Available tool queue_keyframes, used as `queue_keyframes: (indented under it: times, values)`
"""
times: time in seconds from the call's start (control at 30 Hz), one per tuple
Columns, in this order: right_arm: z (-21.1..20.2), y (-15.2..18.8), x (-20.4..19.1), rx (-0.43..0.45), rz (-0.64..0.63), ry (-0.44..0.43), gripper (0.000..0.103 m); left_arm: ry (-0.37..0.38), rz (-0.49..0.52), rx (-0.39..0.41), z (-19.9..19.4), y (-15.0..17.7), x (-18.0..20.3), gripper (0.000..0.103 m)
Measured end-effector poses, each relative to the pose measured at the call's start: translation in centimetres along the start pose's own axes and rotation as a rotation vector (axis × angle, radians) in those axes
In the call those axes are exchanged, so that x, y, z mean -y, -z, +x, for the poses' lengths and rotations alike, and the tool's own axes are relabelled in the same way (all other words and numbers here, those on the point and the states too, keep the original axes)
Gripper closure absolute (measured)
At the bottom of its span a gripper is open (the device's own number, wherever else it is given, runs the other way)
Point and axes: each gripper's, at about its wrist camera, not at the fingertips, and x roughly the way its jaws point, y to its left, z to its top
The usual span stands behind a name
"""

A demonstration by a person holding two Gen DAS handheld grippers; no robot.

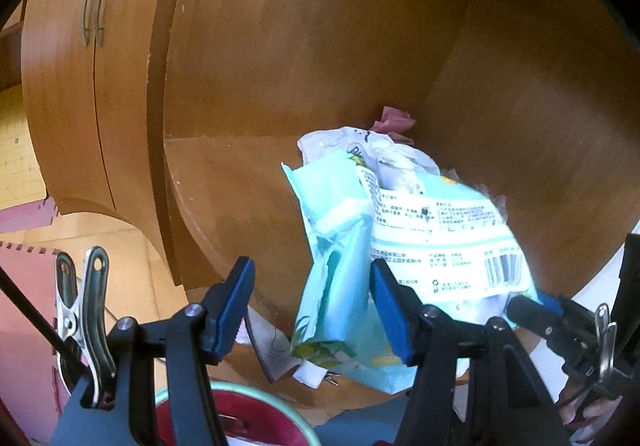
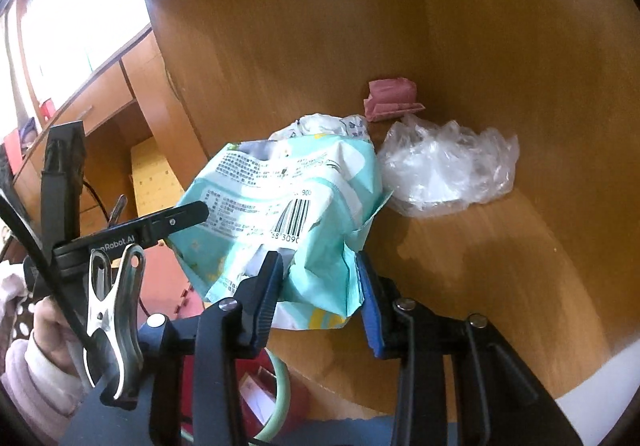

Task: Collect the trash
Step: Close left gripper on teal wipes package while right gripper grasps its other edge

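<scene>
Right wrist view shows the wooden table (image 2: pixel 500 266) filling most of the frame, and near its front edge a crumpled mint-green wrapper (image 2: pixel 288 201) is lifted off the surface. The right gripper (image 2: pixel 318 294) has its jaws narrowed on the wrapper's lower edge, which sits pinched between the blue pads, so I judge it held. For this step the grip looks shallow and the wrapper hangs out broad to the left, so a slow, steady carry over the bin (image 2: pixel 276 398) that shows below the table edge would suit, with the jaws parted only once the whole wrapper is above the rim.

Behind the wrapper a crumpled clear plastic bag (image 2: pixel 448 169) lies on the table, well apart from the jaws, and a white crumpled packet (image 2: pixel 320 127) peeks out just behind the wrapper's top. Further back, against the wall panel, sits a small pink piece (image 2: pixel 390 97). These look like the next items.

Left wrist view shows the left gripper (image 1: pixel 310 310) with jaws standing wide and nothing clamped, though the wrapper hangs beside its right pad. It crowds the path to the bin and could snag the wrapper.
</scene>
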Motion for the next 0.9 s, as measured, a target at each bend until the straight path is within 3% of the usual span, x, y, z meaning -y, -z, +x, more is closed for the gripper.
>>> queue_keyframes:
  times: [0.17,0.37,0.6,0.73,0.9]
  values:
    - [-0.5,-1.2,0.4,0.053,0.089,0.009,0.031,0.003,0.005,0.003,0.1,0.0,0.3,0.041]
    - [1.4,-1.7,0.5,0.046,0.143,0.088,0.03,-0.01,0.012,-0.03,1.2,0.3,0.6,0.041]
    - [3.2,0.1,1.3,0.006,0.23,0.028,0.03,-0.018,0.02,-0.038,1.7,0.6,0.7,0.041]
    - [3.1,0.0,1.2,0.011,0.212,0.022,0.035,-0.015,0.021,-0.041,2.1,0.8,1.1,0.042]
    - [3.1,0.1,0.5,0.014,0.161,0.024,0.045,-0.006,0.057,-0.047,2.2,1.1,1.9,0.055]
